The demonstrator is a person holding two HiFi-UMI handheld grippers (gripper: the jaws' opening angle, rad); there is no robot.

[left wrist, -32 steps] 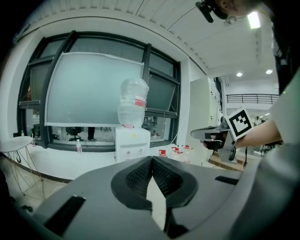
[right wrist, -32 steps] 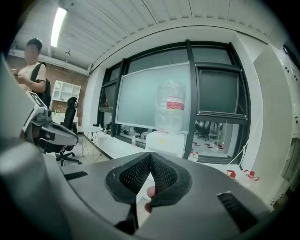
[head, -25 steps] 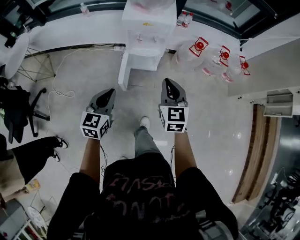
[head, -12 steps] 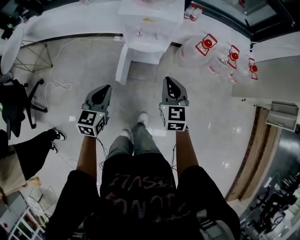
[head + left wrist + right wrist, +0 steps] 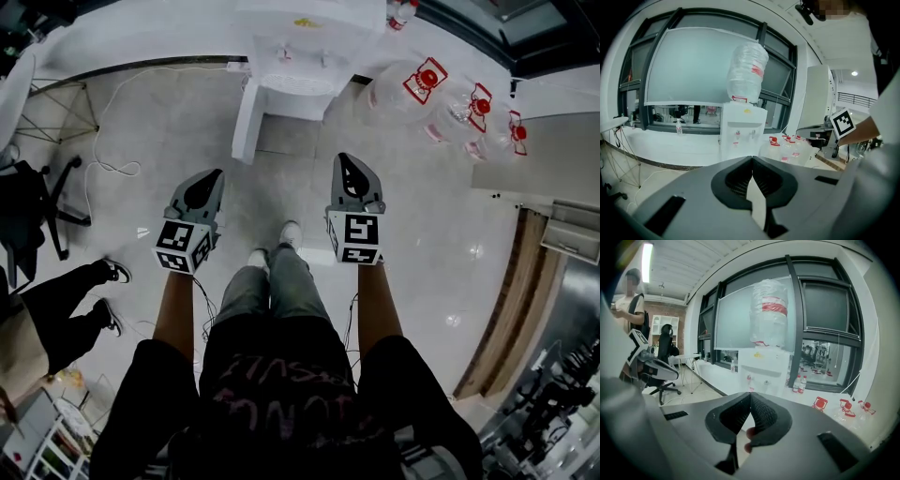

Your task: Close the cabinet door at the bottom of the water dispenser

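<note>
We hold L gripper (image 5: 210, 178) & R gripper (image 5: 346, 161) w/ jaws pressed together, both empty, apart from dispenser (image 5: 292, 70); its door (image 5: 246, 122) stands open.

Clear water jugs with red labels (image 5: 403, 89) on the floor by the far wall to your right, black office chair (image 5: 28, 216) at the floor's left edge, white cable (image 5: 111, 172) looping beside it, bystander's legs (image 5: 66, 305) nearer you, two small bottles (image 5: 799, 383) on the window ledge
</note>
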